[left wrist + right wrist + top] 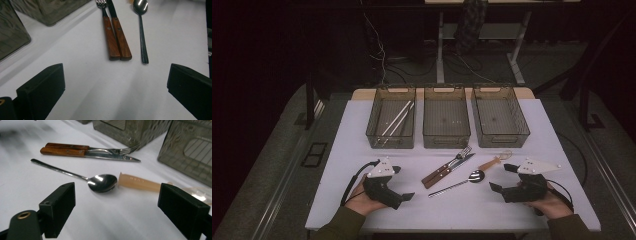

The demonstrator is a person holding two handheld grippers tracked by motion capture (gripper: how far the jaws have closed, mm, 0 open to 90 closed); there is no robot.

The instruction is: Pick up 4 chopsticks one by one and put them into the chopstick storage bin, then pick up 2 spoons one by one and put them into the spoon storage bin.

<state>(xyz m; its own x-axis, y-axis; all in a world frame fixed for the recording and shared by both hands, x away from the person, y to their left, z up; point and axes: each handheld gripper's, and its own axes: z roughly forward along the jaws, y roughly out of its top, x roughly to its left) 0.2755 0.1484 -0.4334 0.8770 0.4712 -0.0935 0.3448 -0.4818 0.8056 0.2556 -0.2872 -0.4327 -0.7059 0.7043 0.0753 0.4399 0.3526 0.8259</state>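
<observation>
Ahead of my right tool (116, 202), whose jaws are matte black, I see a shiny silver spoon (102, 182) and a pale peach handle (138, 182). Beyond them lie a fork (75, 146) and a knife (75, 152) with reddish-brown wooden handles and steel ends. The worktop (125, 220) is white. The bins (446, 120) are smoky grey with grid-patterned floors.

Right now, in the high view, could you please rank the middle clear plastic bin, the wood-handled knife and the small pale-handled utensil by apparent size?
1. Middle clear plastic bin, clearly largest.
2. Wood-handled knife.
3. Small pale-handled utensil, smallest; its clear end is hard to make out.
</observation>
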